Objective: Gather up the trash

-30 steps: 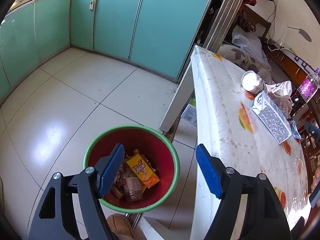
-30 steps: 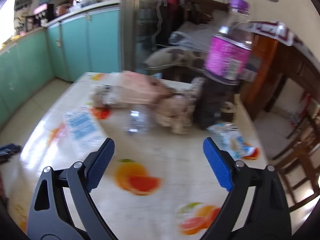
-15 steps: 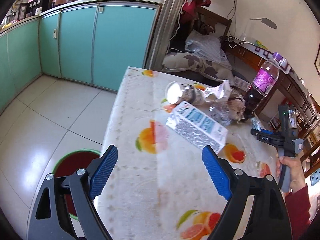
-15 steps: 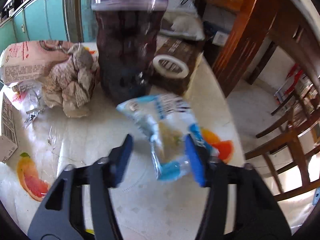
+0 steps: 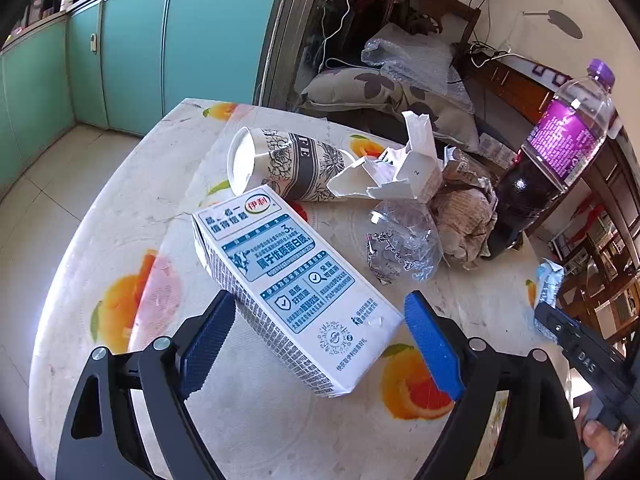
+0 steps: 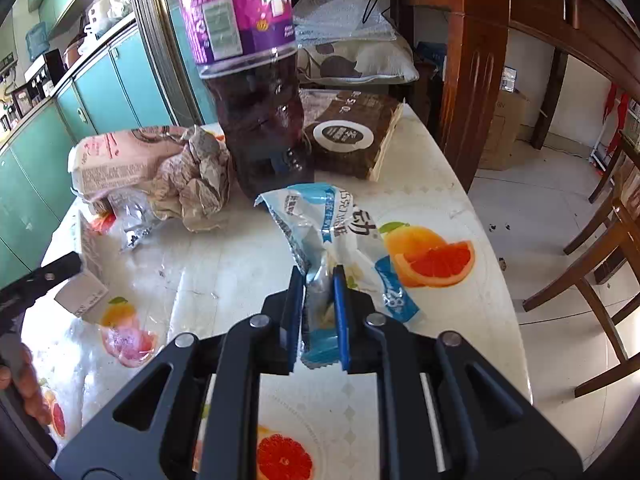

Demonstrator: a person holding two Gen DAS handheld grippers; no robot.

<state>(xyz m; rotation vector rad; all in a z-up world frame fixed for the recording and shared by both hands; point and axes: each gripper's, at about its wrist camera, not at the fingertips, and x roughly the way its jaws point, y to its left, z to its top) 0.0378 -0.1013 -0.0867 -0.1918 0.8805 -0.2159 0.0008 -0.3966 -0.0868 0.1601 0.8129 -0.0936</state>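
My left gripper [image 5: 316,344] is open, its blue pads on either side of the near end of a white and blue milk carton [image 5: 288,280] lying on the table. My right gripper [image 6: 318,312] is shut on a crumpled blue and white snack wrapper [image 6: 324,224]; the wrapper also shows in the left wrist view [image 5: 546,292]. Beyond the carton lie a tipped paper cup [image 5: 288,164], torn white paper [image 5: 400,172], a clear plastic wrapper [image 5: 404,244] and crumpled brown paper [image 5: 464,220].
A tall purple-labelled bottle of dark drink [image 5: 552,160] stands at the table's far right, also close ahead in the right wrist view [image 6: 256,80]. A brown tissue pack [image 6: 352,140] lies behind it. The fruit-print tablecloth [image 5: 120,304] covers the table. Wooden chairs [image 6: 600,260] stand at right.
My left gripper swung from above the red bin on the floor up to the table and closed in around the milk carton. My right gripper moved to the snack wrapper and shut on it.
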